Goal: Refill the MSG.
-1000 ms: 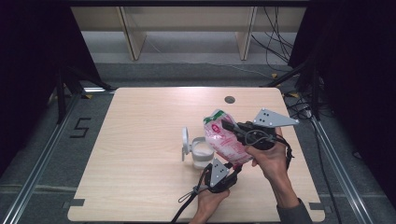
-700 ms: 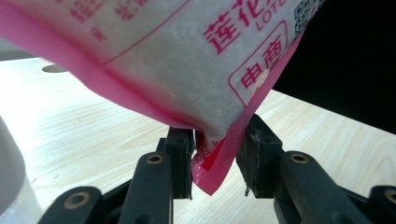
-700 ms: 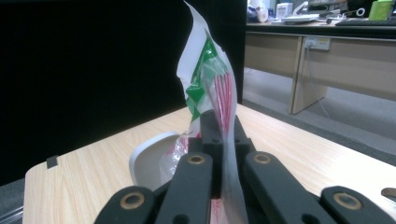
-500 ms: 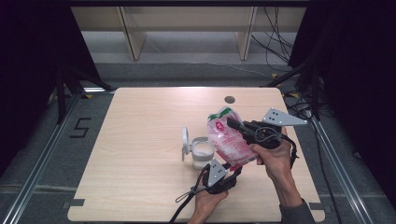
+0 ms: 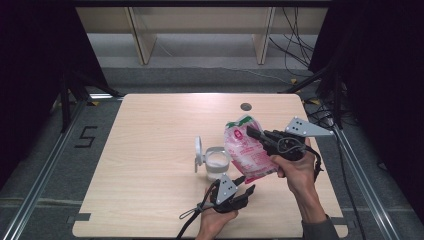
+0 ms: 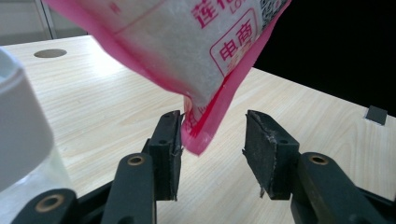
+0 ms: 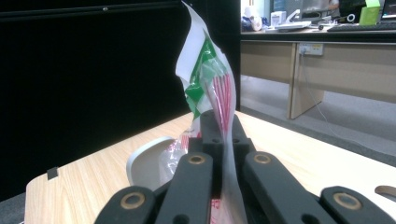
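A pink bag [image 5: 247,152] of white grains hangs over the table's right half. My right gripper [image 5: 254,133] is shut on the bag's upper part; in the right gripper view both jaws pinch the green and white top edge [image 7: 208,77], meeting at the gripper [image 7: 219,122]. My left gripper [image 5: 248,191] sits low near the front edge, just under the bag's bottom corner. Seen from the left gripper view, that corner [image 6: 201,135] dangles between the open jaws of the gripper [image 6: 212,149], brushing the left pad [image 6: 173,140]. A glass jar [image 5: 217,163] holding white contents stands left of the bag.
The jar's hinged lid [image 5: 198,150] is flipped open to its left, and the jar's wall [image 6: 21,130] looms close at the left gripper's left. A round cable hole [image 5: 245,106] lies at the table's [image 5: 150,150] far side. Metal rails run along both table sides.
The right gripper and the bag have drifted slightly right and toward the person. The left gripper has stayed under the bag's lower corner, open.
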A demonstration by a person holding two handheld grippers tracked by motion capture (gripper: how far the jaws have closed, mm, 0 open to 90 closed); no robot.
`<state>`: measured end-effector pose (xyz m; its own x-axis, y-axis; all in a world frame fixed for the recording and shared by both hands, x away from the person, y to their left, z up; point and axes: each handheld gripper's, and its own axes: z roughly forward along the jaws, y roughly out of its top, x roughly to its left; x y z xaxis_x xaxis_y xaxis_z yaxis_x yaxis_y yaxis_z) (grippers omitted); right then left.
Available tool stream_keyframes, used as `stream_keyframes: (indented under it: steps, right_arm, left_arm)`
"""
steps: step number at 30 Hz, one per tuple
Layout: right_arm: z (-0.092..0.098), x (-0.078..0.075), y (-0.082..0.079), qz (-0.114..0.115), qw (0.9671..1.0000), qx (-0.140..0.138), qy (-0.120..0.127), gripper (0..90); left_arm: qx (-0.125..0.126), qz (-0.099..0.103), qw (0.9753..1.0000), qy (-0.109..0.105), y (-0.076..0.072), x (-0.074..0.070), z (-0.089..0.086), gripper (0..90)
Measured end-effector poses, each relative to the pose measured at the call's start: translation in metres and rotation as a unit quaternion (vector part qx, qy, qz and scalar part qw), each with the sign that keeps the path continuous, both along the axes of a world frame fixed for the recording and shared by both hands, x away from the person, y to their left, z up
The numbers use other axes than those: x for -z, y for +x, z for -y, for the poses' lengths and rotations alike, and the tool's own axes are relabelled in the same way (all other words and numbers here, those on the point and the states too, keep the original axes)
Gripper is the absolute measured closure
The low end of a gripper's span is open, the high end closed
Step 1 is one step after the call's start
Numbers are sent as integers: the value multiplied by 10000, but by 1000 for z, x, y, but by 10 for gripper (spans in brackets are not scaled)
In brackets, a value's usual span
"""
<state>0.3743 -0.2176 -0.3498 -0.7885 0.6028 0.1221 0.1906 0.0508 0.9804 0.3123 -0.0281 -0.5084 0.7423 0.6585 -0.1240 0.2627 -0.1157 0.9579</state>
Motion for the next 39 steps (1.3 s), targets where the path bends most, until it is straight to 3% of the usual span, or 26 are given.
stream_keyframes:
  steps: [11, 12, 13, 15, 16, 18, 19, 20, 21, 22, 23, 24, 26, 27, 28, 32, 33, 34, 37, 39]
  right_arm:
    - [14, 10, 3, -107, 9997, 177, 89, 900]
    - [15, 11, 3, -110, 9998, 184, 46, 900]
    - [16, 12, 2, -206, 9996, 196, 78, 900]
    - [17, 14, 4, -136, 9996, 216, 86, 900]
    - [17, 15, 3, -219, 9995, 205, 91, 900]
    - [20, 18, 5, -105, 9997, 203, 23, 900]
    - [19, 20, 3, -316, 9992, 203, 128, 900]
    - [21, 21, 4, -270, 9993, 228, 76, 900]
    - [21, 24, 4, -321, 9991, 244, 101, 900]
    - [22, 25, 5, -297, 9993, 228, 31, 900]
    - [23, 26, 5, -333, 9991, 262, 77, 900]
    - [25, 28, 4, -381, 9989, 266, -7, 900]
    - [26, 29, 5, -336, 9991, 268, -20, 900]
    - [26, 30, 4, -420, 9987, 292, 88, 900]
    - [27, 30, 4, -343, 9989, 298, 65, 900]
    - [32, 33, 6, -305, 9988, 376, -93, 900]
    - [31, 34, 4, -473, 9982, 379, -11, 900]
    - [32, 34, 5, -404, 9985, 355, -68, 900]
    - [34, 37, 5, -376, 9985, 392, -27, 900]
    - [34, 38, 4, -482, 9980, 406, 53, 900]
  left_arm:
    - [82, 99, 9999, 8, -6, -6, -10, 536]
    - [152, 178, 9997, 106, -5, -6, -13, 532]
    - [194, 186, 9996, 68, -4, -6, -14, 528]
    - [161, 94, 9998, 64, -6, -7, -18, 523]
    - [228, 164, 9995, 174, -6, -8, -21, 517]
    - [244, 141, 9995, 147, -6, -8, -24, 508]
    - [225, 122, 9995, 169, -7, -9, -26, 505]
    - [211, 86, 9997, 88, -8, -9, -27, 504]
    - [213, 98, 9996, 184, -9, -10, -30, 503]
    - [225, 90, 9997, 87, -9, -9, -30, 500]
    - [190, 113, 9996, 156, -9, -9, -33, 495]
    - [127, -2, 9998, 150, -9, -8, -35, 494]
    - [165, 54, 9996, 211, -8, -8, -37, 493]
    - [176, 100, 9996, 204, -8, -7, -39, 492]
    - [138, 14, 9998, 106, -9, -6, -39, 492]
    - [95, 17, 9999, 133, -10, -9, -43, 477]
    - [104, 29, 9999, 68, -10, -9, -44, 472]
    - [153, 121, 9996, 222, -10, -10, -47, 470]
    - [140, 138, 9996, 197, -12, -12, -50, 463]
    - [157, 156, 9996, 192, -13, -12, -53, 455]
